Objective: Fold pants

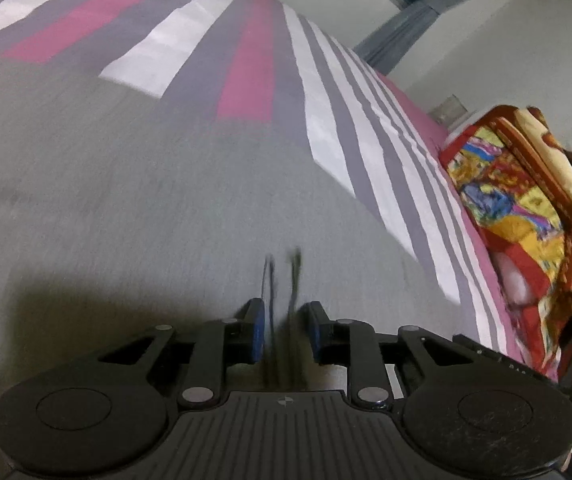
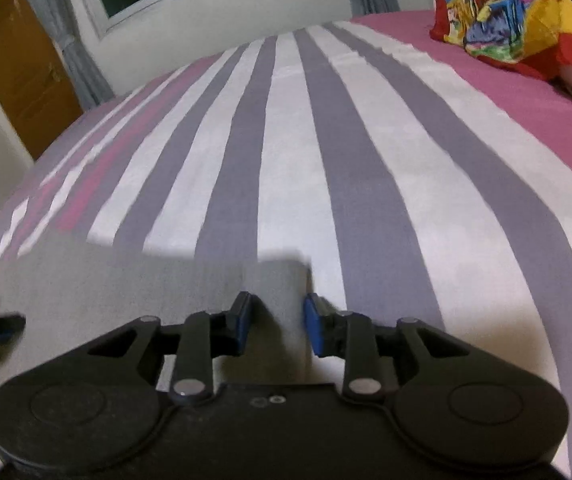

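The grey pants [image 1: 125,200] lie spread flat on the striped bedsheet [image 2: 294,140]. The left gripper [image 1: 283,330] hovers over the middle of the cloth, its jaws slightly apart with nothing pinched. The right gripper [image 2: 277,328] sits at the pants' edge, jaws parted either side of a corner without pressing it. A colourful blanket [image 1: 518,208] is piled nearby.

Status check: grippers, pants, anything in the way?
Left gripper open over grey pants, drawstrings between pads. Right gripper open at pants corner. Nothing in the way.
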Motion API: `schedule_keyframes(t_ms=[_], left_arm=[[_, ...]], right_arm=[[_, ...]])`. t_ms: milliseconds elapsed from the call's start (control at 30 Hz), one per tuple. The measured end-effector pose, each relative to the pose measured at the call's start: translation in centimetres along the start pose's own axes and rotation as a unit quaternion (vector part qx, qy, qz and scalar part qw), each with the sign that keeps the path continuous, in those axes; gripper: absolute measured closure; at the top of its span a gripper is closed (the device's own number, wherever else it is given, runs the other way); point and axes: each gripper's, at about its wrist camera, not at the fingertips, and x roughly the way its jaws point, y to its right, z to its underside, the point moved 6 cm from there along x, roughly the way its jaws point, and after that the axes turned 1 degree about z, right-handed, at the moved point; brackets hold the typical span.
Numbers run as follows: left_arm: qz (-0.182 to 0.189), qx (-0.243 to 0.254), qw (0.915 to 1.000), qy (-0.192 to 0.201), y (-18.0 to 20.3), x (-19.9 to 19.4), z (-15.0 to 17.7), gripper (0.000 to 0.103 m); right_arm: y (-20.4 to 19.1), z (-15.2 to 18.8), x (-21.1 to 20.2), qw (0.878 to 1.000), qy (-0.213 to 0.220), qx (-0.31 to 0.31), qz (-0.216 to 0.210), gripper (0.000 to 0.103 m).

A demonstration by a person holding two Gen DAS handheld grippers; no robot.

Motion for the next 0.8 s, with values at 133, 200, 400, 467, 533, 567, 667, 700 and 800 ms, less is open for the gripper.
schedule_keyframes(t_ms=[133,200,400,467,533,567,667,700,800], left_arm=[[0.010,0.006,0.9997,0.022,-0.5,-3.5,4.1,0.079],[0.020,-0.016,0.9984,0.050,-1.1,-6.3,5.4,0.078],[-0.004,-0.094,0.9822,0.163,-7.2,-15.4,7.9,0.031],[-0.033,-0.121,0.9753,0.182,-9.8,-17.2,7.8,0.031],[-0.037,-0.160,0.9663,0.198,-12.4,-18.3,7.4,0.031],[-0.035,-0.186,0.9598,0.207,-13.8,-18.7,7.2,0.031],[-0.007,-0.264,0.9378,0.225,-17.5,-18.4,6.6,0.031],[-0.001,-0.282,0.9317,0.229,-18.4,-17.9,6.4,0.031],[0.024,-0.298,0.9245,0.236,-20.4,-16.2,5.4,0.031]], right_arm=[[-0.1,4.9,-4.3,1.000,0.005,-0.010,-0.010,0.074],[0.6,6.0,-7.6,0.999,0.046,0.008,-0.023,0.073],[3.9,8.2,-13.3,0.992,0.107,0.057,-0.024,0.064],[4.6,8.5,-13.4,0.992,0.107,0.063,-0.014,0.062],[5.0,8.9,-13.1,0.992,0.103,0.071,-0.004,0.060],[5.1,9.1,-12.9,0.992,0.099,0.076,-0.003,0.059],[5.3,9.2,-12.9,0.991,0.104,0.088,-0.008,0.051],[5.4,9.2,-12.6,0.991,0.099,0.093,-0.011,0.048],[5.4,9.1,-12.3,0.991,0.094,0.096,-0.008,0.046]])
